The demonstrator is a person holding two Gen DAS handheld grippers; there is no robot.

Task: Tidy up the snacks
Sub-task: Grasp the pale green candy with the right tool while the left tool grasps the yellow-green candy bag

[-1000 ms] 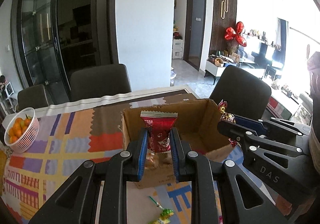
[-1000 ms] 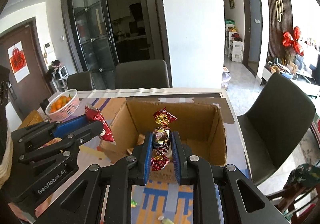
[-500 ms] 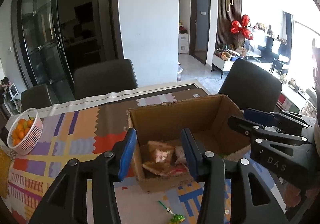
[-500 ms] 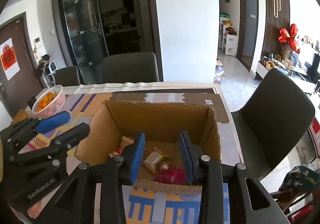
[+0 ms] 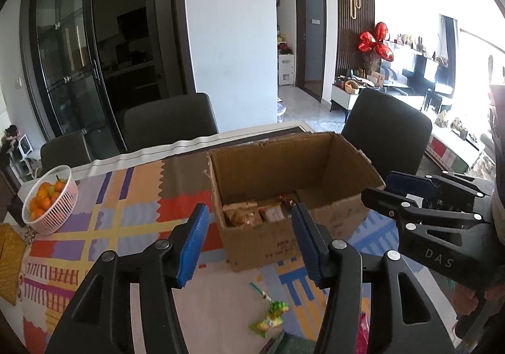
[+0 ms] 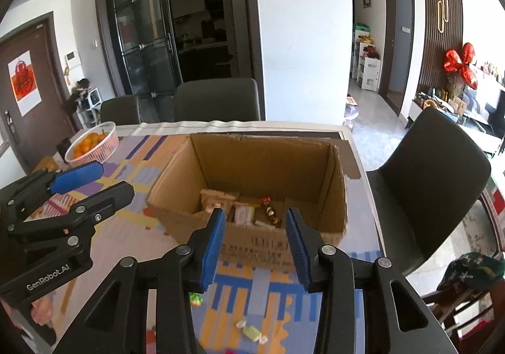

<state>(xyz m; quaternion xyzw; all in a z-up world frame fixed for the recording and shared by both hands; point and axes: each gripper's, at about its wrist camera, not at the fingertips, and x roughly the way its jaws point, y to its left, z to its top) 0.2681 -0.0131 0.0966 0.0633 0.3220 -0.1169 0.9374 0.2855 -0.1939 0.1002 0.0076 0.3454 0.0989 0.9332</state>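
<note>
Both pairs of jaws stand wide apart with nothing between their blue pads. The left gripper [image 5: 249,240] and the right gripper [image 6: 255,246] hang side by side just near of the cardboard box [image 6: 252,161], which sits on the patterned tablecloth [image 5: 126,212]. Inside the box lie several wrapped snacks [image 6: 243,212] (one a red-and-gold foil candy [image 6: 270,212]). On the cloth nearer than the box lie a green wrapped sweet [image 5: 273,314] and a pale green candy [image 6: 252,332]. Far left stands a white basket of oranges [image 5: 50,199].
</note>
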